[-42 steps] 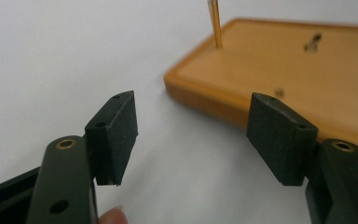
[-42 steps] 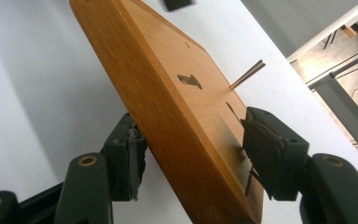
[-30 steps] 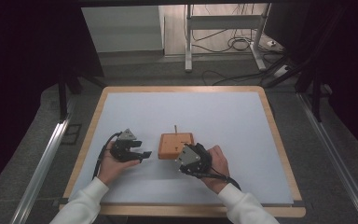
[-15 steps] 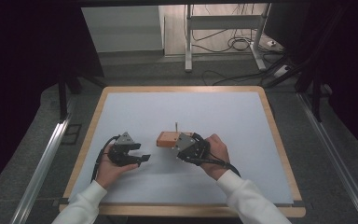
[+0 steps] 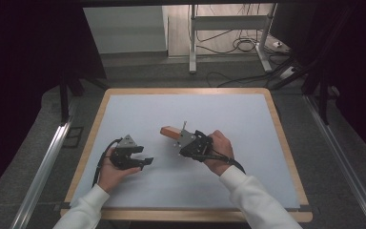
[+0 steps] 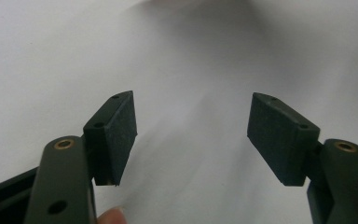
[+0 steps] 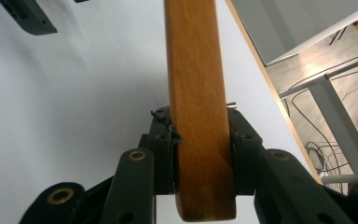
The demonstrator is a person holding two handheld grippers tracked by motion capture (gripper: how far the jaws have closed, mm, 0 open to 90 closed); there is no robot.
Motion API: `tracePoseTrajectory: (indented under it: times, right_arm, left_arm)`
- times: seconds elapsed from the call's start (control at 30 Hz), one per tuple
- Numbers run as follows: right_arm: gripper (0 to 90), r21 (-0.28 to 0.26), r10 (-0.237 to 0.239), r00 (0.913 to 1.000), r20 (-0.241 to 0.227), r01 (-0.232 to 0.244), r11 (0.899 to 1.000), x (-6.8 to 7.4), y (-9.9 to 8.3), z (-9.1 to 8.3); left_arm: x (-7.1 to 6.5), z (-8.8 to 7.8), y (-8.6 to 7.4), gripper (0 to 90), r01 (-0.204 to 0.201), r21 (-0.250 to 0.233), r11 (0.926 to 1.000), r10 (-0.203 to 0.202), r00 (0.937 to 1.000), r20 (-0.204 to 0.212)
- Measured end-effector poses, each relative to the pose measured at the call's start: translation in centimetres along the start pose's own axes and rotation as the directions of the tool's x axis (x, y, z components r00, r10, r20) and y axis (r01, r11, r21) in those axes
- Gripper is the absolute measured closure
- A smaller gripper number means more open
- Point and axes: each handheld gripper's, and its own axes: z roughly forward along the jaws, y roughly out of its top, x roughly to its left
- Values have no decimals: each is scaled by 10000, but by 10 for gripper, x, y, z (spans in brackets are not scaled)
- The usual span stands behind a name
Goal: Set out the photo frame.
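On the tabletop (image 5: 248, 181), white mat with wood rim, I see both hands low and well apart. Right tool (image 5: 180, 139) has just been closing and is clamped on the block (image 5: 170, 131), edge-on between its pads, lifted and tilted near mat centre. Left tool (image 5: 145, 161) sits apart, nothing between its pads (image 6: 116, 133), over bare mat.

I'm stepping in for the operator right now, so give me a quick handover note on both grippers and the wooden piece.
Right gripper: its jaws have just been closing and now clamp the wooden block by its flat faces, held off the white table.
Left gripper: jaws open, nothing between them, near the table's left side.
Done: block picked up.
Left: probably passing or placing the block; the left gripper looks ready to help.
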Motion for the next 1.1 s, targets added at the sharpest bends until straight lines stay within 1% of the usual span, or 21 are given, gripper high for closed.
tracePoseTrajectory:
  times: [0.07, 0.17, 0.23, 0.3, 0.33, 0.47, 0.5, 0.53, 0.57, 0.6, 0.63, 0.7, 0.73, 0.77, 0.8, 0.83, 0.93, 0.97, 1.0, 1.07, 1.1]
  right_arm:
    - [692, -19, 1, 10000, -40, -1, 10000, -2, 0, 0]
    - [695, -67, 33, 9999, -127, -34, 10000, -5, 1, -1]
    - [697, -93, -13, 9991, -430, 9, 10000, -7, 4, -4]
    - [698, -89, -174, 9981, -591, 169, 9998, -8, 8, -7]
    - [698, -89, -174, 9981, -591, 169, 9998, -8, 8, -7]
    - [697, -331, -163, 9945, -1034, 129, 9994, -7, 12, -16]
    - [697, -445, -149, 9916, -1284, 93, 9990, -7, 12, -22]
    - [696, -505, -126, 9899, -1413, 55, 9987, -7, 12, -25]
    - [696, -505, -126, 9899, -1413, 55, 9987, -7, 12, -25]
    - [696, -634, -144, 9868, -1613, 42, 9980, -6, 12, -32]
    - [696, -634, -144, 9868, -1613, 42, 9980, -6, 12, -32]
    - [696, -716, -156, 9840, -1776, 29, 9974, -5, 12, -39]
    - [696, -745, -143, 9814, -1913, 0, 9972, -5, 11, -42]
    - [695, -833, 21, 9765, -2155, -206, 9963, -5, 8, -45]
    - [695, -833, 21, 9765, -2155, -206, 9963, -5, 8, -45]
    - [694, -893, 96, 9709, -2391, -318, 9955, -5, 4, -45]
    - [692, -929, 167, 9704, -2409, -401, 9949, -7, 1, -45]
    - [688, -918, 396, 9704, -2382, -631, 9938, -11, -1, -43]
    - [688, -918, 396, 9704, -2382, -631, 9938, -11, -1, -43]
    - [683, -889, 651, 9729, -2217, -866, 9923, -17, -4, -41]
    - [679, -890, 783, 9724, -2199, -999, 9910, -21, -6, -39]
  left_arm:
    - [0, 1, -1, 323, 47, 36, 10000, -47, 10000, 2]
    - [0, 3, -1, 323, -7, 67, 10000, 7, 10000, 11]
    - [0, 3, -1, 323, -9, 52, 10000, 9, 10000, -3]
    - [0, 2, -1, 323, 4, 44, 10000, -4, 10000, 15]
    - [0, 2, -1, 323, -13, 46, 10000, 13, 10000, -6]
    - [-1, 2, -1, 323, -23, 22, 10000, 23, 10000, -38]
    - [0, 2, -1, 323, -15, 26, 10000, 15, 10000, -42]
    - [0, 3, -1, 323, -12, 25, 10000, 12, 10000, -46]
    - [0, 3, -1, 323, -12, 25, 10000, 12, 10000, -46]
    - [0, 3, -1, 322, -22, 20, 10000, 22, 10000, -50]
    - [0, 3, -1, 322, -40, 32, 10000, 40, 10000, -29]
    - [0, 4, -1, 322, -84, 75, 9999, 84, 10000, -24]
    - [0, 5, -1, 322, -106, 81, 9999, 106, 9999, -22]
    - [-1, 5, -1, 321, -139, 90, 9999, 139, 9999, -8]
    - [-1, 5, -1, 321, -166, 119, 9998, 166, 9999, -13]
    - [-1, 6, -1, 321, -171, 141, 9998, 171, 9999, -12]
    - [-1, 6, -1, 320, -160, 132, 9998, 160, 9999, -25]
    - [-1, 6, -1, 320, -167, 146, 9998, 167, 9999, -25]
    - [-1, 6, -1, 320, -166, 158, 9997, 166, 9999, -27]
    - [-1, 6, -1, 319, -143, 189, 9997, 143, 9999, -16]
    - [-1, 6, -1, 319, -138, 194, 9997, 139, 9999, -17]
